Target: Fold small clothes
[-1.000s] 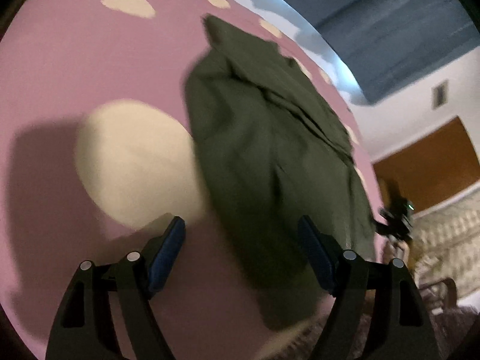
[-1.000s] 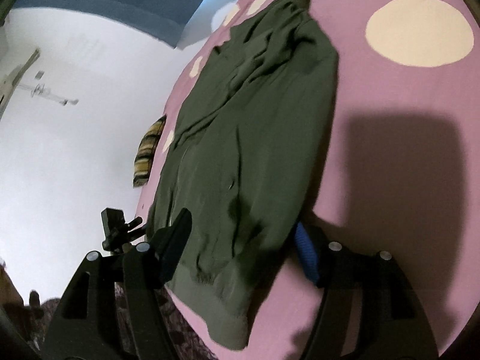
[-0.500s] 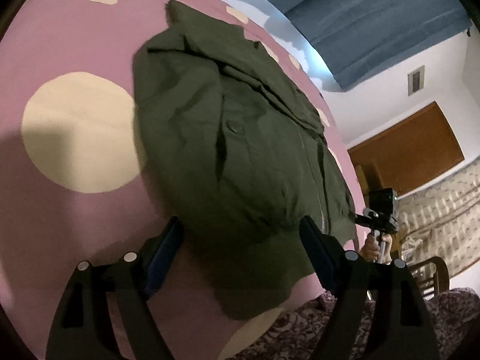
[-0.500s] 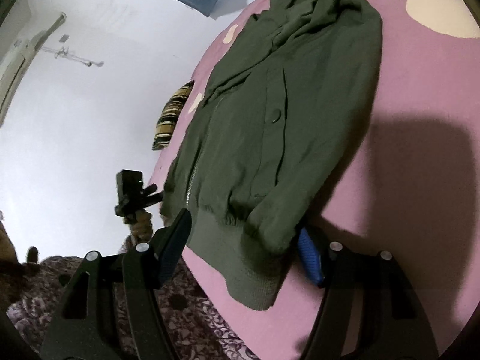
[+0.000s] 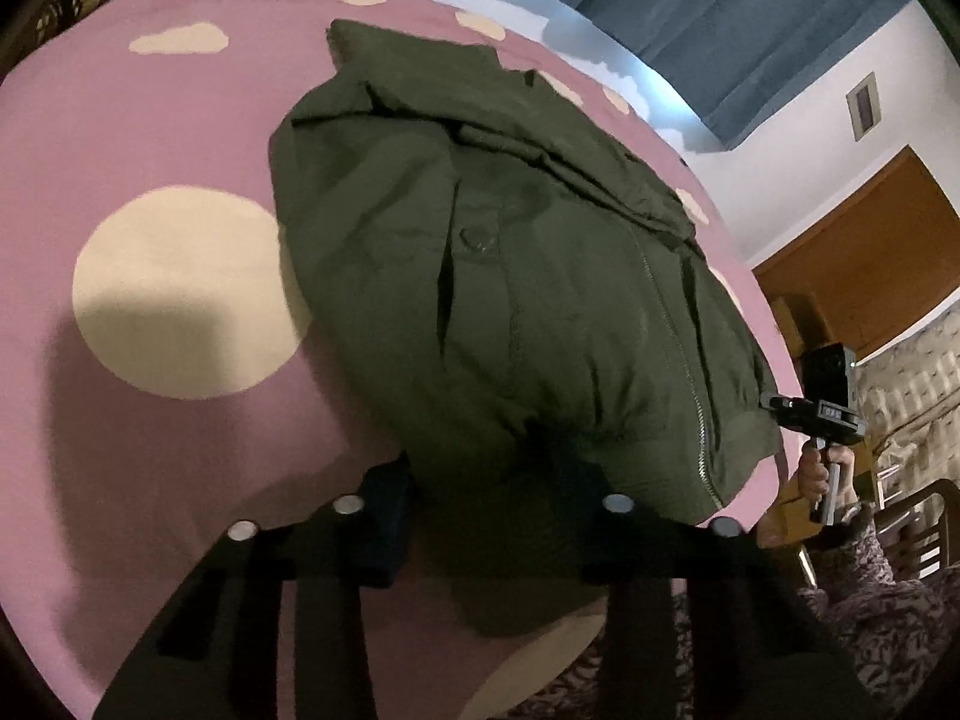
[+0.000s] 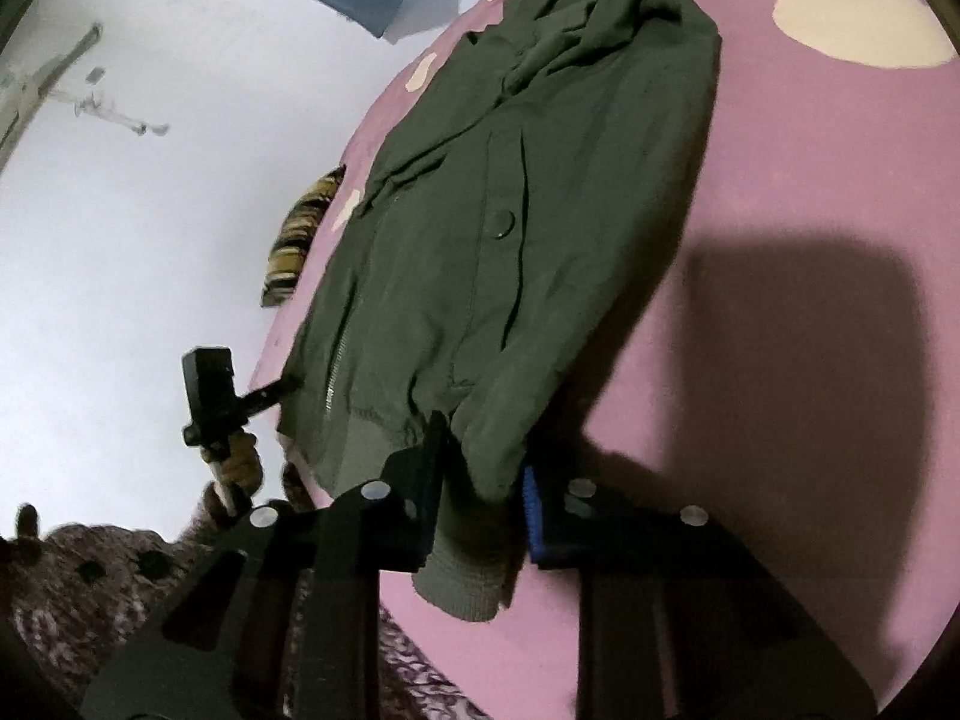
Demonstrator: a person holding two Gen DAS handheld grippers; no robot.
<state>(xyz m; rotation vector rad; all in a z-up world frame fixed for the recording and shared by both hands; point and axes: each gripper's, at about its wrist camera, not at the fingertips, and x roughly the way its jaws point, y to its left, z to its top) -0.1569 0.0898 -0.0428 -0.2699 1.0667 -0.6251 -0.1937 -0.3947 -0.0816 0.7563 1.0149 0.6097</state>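
A dark green zip jacket (image 5: 510,270) lies flat on a pink bedsheet (image 5: 150,120) with cream spots, its hem nearest me. My left gripper (image 5: 486,504) is closing its jaws, and the left end of the hem is bunched between the pads. In the right wrist view the same jacket (image 6: 510,210) runs away from me. My right gripper (image 6: 480,498) is also closing, with the right hem corner and its ribbed band pinched between the pads. Each view shows the other hand-held gripper at the jacket's far hem corner.
The bed's near edge drops to a brown patterned cover (image 6: 90,588). A striped cloth (image 6: 300,240) lies at the bed's far side. A blue curtain (image 5: 750,18), a wooden door (image 5: 870,252) and a chair (image 5: 918,516) stand beyond the bed.
Both grippers moved in over the jacket's hem, and their jaws went from wide open to closed on the fabric. The hem now bunches up at both grips.
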